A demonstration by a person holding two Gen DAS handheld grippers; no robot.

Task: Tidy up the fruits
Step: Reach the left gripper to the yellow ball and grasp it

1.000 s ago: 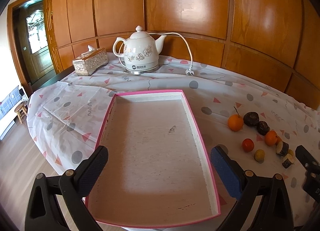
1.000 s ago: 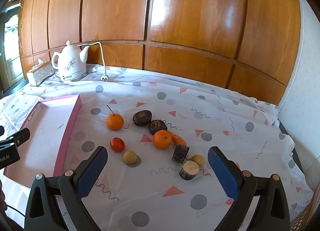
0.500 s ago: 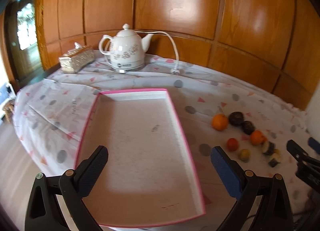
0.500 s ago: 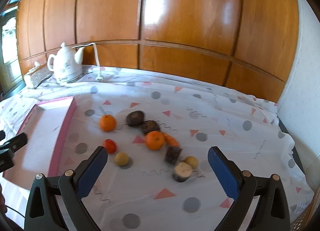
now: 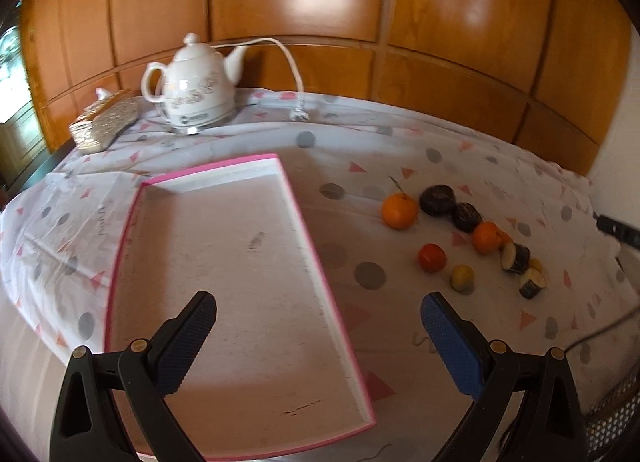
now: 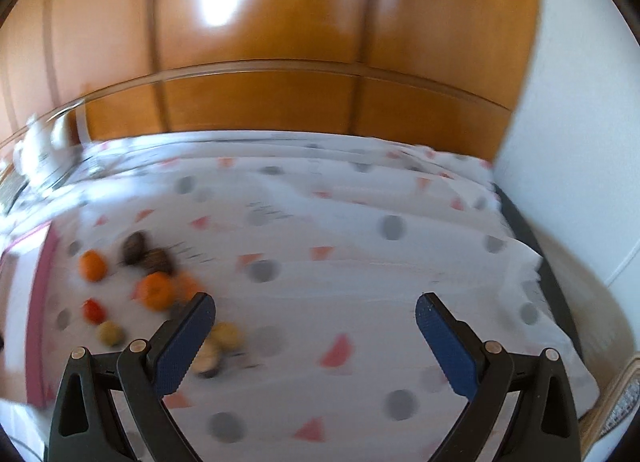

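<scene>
1. Lying loose on the dotted white cloth of the counter (image 5: pixel 400 141), toward its right edge: a cluster of small fruits (image 5: pixel 460 238) — two round oranges, two dark wrinkled rounds, a small red fruit, small yellow ones, cut dark-skinned pieces.
2. Seen from the right gripper (image 6: pixel 316 326), fingers spread wide and gripping nothing: cluster (image 6: pixel 152 294) ahead and to the left, the nearest pieces just beyond the left fingertip; view blurred.
3. Seen from the left gripper (image 5: pixel 320 322), fingers likewise apart and bare: cluster well off to the right.
4. Nearer hand, by judgement: the right.
5. Shallow pink-rimmed rectangular tray (image 5: pixel 316 262): nothing in it, long axis running away from the near edge, just left of the fruits.
</scene>
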